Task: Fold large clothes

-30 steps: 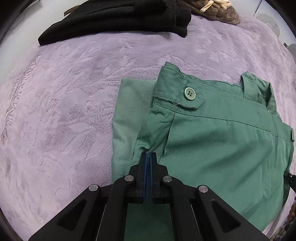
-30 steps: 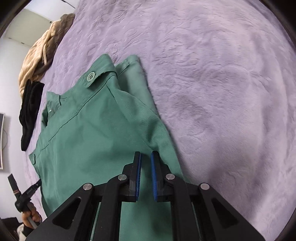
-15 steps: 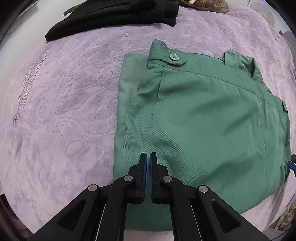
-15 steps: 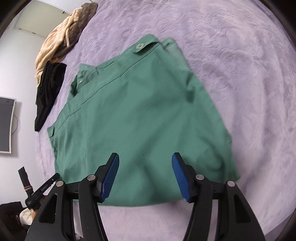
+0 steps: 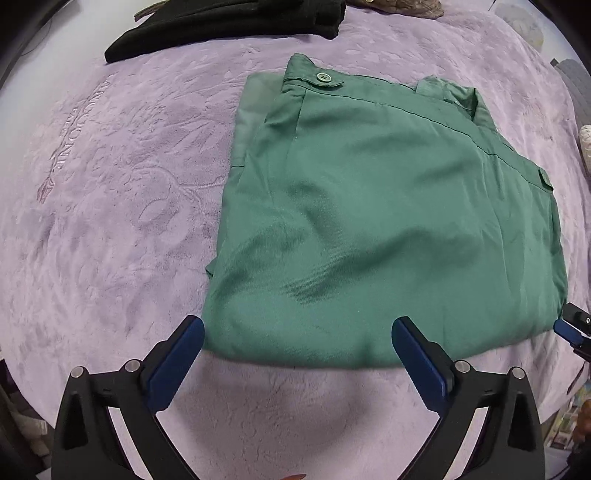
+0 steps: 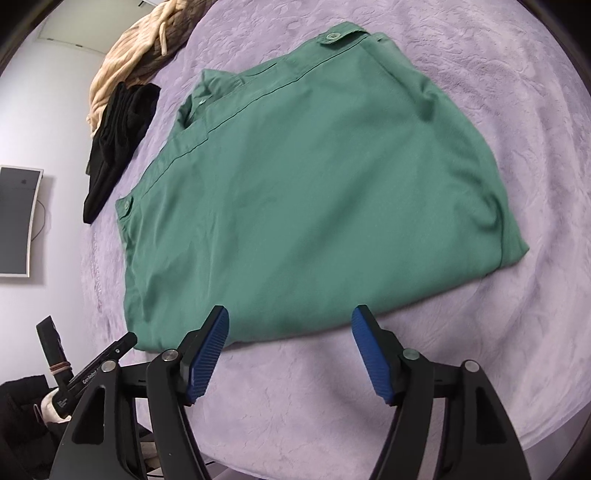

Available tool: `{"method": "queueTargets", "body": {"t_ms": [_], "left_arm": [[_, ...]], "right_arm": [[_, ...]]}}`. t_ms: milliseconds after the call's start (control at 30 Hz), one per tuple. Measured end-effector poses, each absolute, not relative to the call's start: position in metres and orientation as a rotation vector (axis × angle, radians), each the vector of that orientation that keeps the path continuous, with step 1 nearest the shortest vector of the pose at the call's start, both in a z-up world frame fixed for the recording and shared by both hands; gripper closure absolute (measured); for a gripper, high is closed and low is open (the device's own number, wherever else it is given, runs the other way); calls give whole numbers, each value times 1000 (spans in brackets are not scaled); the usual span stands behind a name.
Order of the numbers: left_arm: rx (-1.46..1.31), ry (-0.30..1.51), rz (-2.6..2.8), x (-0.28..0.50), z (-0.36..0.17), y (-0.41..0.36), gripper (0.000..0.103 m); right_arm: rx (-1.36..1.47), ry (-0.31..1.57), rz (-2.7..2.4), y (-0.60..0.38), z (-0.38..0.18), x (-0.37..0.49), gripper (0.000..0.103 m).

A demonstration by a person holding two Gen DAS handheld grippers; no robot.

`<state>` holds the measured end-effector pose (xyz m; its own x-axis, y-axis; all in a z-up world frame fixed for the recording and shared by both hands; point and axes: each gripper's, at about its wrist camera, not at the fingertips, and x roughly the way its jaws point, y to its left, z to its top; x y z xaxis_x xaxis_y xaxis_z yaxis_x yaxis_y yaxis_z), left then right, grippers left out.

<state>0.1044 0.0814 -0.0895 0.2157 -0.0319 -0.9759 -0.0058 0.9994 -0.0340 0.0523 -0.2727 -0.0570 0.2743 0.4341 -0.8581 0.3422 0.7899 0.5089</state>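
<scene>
Beyond green trousers [image 5: 388, 221]: black garment [image 5: 229, 26], tan knit [image 6: 136, 55].

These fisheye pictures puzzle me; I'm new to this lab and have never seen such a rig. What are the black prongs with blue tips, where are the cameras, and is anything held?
The prongs are two hand-held grippers, one in each of a person's hands. Each carries a camera looking forward along its two blue-padded fingers. One picture comes from the left gripper, the other from the right gripper. Both are open and hold nothing. Folded green trousers lie on a purple blanket. Farther back lie a black garment and a tan knitted one.
</scene>
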Motion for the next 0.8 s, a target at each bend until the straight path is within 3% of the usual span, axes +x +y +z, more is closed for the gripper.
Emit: {"method": "queueTargets", "body": {"t_ms": [33, 333, 800], "left_arm": [[-26, 1354, -13, 105, -89, 79, 1], [-24, 1381, -19, 97, -81, 89, 1], [7, 1400, -48, 85, -81, 98, 1]], "right_arm": [[697, 1319, 74, -268, -54, 50, 17], [564, 1310, 142, -222, -34, 43, 16], [576, 1339, 186, -174, -34, 28, 16]]}}
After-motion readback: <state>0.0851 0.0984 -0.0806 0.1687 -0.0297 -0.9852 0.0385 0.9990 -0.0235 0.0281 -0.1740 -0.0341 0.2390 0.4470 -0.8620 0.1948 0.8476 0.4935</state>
